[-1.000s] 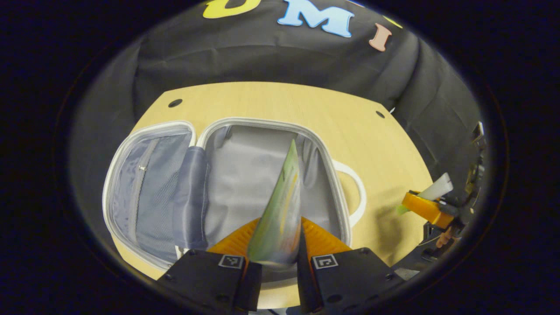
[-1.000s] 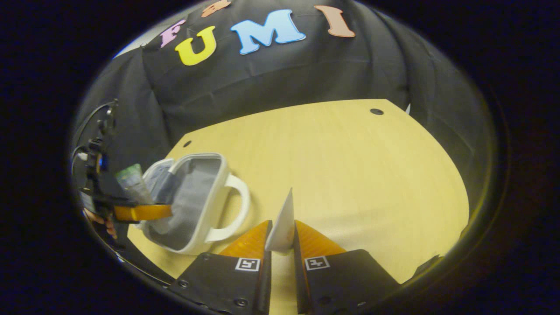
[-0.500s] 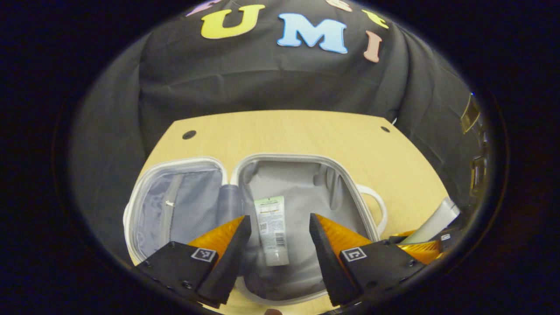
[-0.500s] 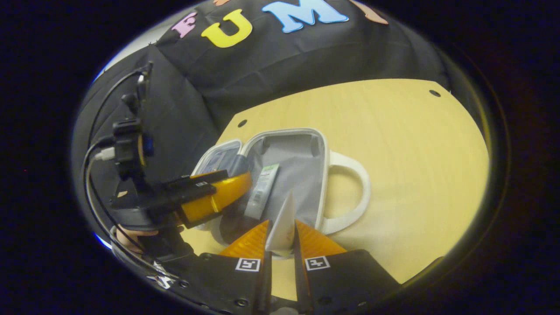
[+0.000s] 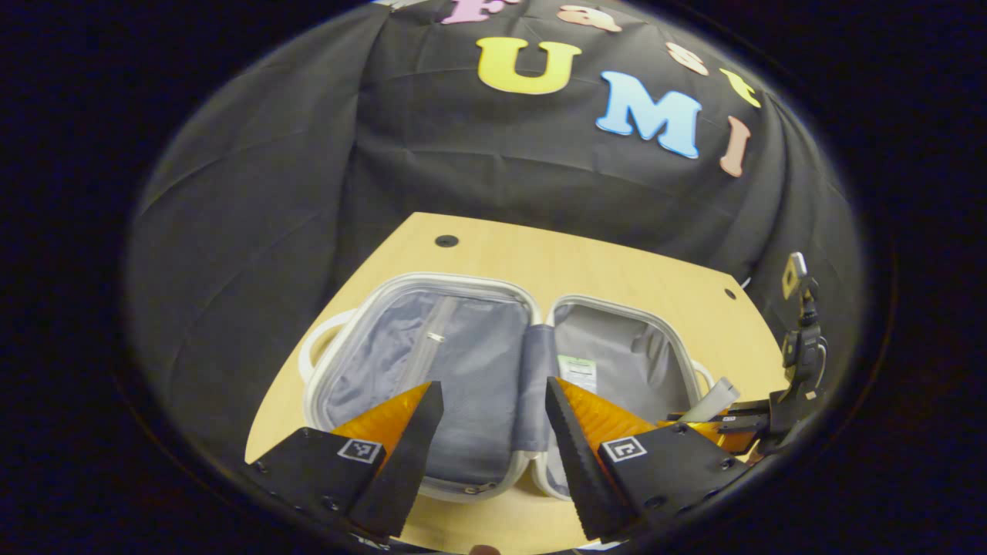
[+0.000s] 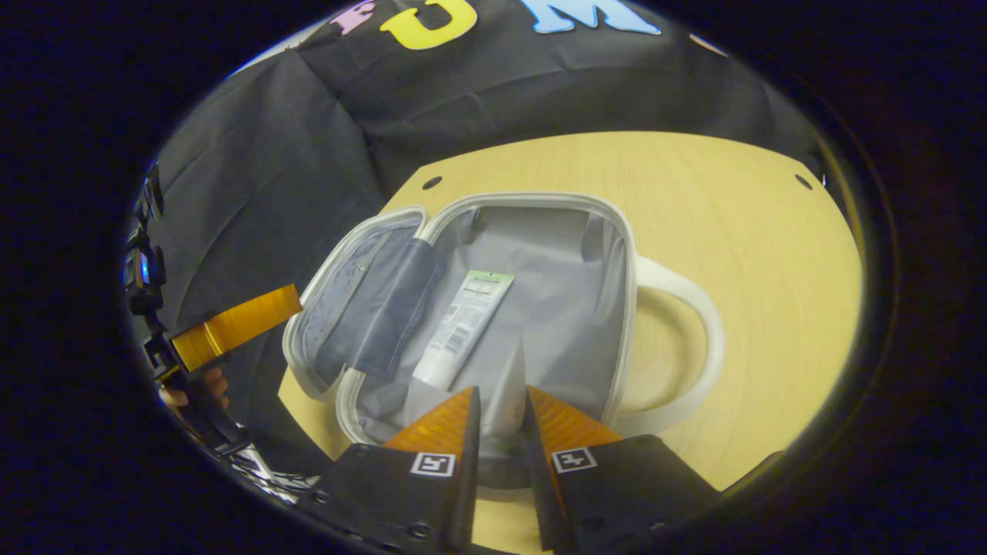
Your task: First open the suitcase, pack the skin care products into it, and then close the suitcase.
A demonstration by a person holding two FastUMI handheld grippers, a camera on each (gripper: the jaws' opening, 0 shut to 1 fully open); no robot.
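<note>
Suitcase (image 6: 617, 254) lies open near the tabletop's left edge, one green-topped tube (image 6: 463, 320) already flat in its handle-side half. Our right gripper (image 6: 501, 412) pinches a white tube (image 6: 509, 385) over that half; our left gripper (image 5: 493, 420) hangs spread and empty above the hinge. We judge the tube light, soft, slippery; grip mid-body. Shell looks stiff; close by the lid rim.

- Suitcase (image 6: 628, 254) lay open on wooden table (image 6: 756, 231), handle to the right.
- Green-topped tube (image 6: 463, 320) lay flat on grey lining of the main half.
- Right gripper (image 6: 500, 420) was clamped on a white tube (image 6: 510, 389), just above the suitcase's near edge.
- Left gripper (image 6: 239, 324) was at far left, apart from the suitcase; fingers' state unclear.
</note>
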